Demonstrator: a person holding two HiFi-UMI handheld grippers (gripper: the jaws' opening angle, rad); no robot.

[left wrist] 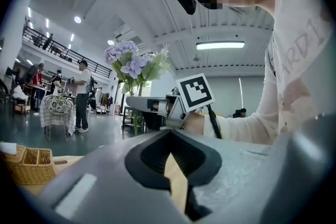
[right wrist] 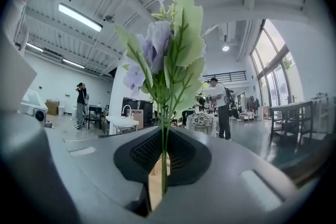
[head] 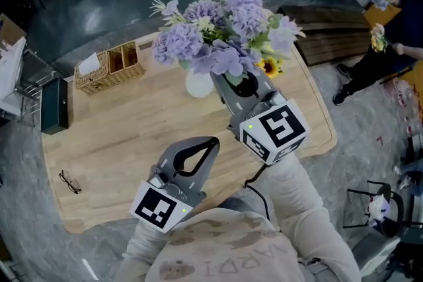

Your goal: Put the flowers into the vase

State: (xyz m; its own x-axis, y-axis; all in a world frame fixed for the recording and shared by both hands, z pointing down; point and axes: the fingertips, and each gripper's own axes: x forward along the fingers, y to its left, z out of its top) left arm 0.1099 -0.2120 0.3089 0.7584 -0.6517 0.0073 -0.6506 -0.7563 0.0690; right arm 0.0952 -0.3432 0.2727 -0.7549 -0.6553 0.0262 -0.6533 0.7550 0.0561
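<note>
A purple-petalled flower with broad green leaves (right wrist: 163,50) stood upright between the jaws of the right gripper (right wrist: 164,136), which were pressed together on its thin green stem (right wrist: 164,165). In the head view the right gripper (head: 238,86) reached in under a full bunch of lilac and pale purple blooms (head: 218,36), just beside a small rounded white vase (head: 197,84). The bunch hid the vase's mouth, so it could not be told whether the held stem was inside it. A small yellow sunflower (head: 269,66) showed at the right edge of the bunch. The vase stood toward the far side of a light wooden table with rounded corners (head: 132,129).

The left gripper (head: 213,141) hung lower and nearer the person, over the near part of the table and well apart from the vase. Its own view showed its jaws closed tip to tip with nothing between them.

A woven wicker basket with compartments (head: 109,68) sat near the far left corner of the table. A pair of dark-framed glasses (head: 69,181) lay close to the left near edge. Beyond the table on the right, a person in dark clothes (head: 390,36) held something yellow
</note>
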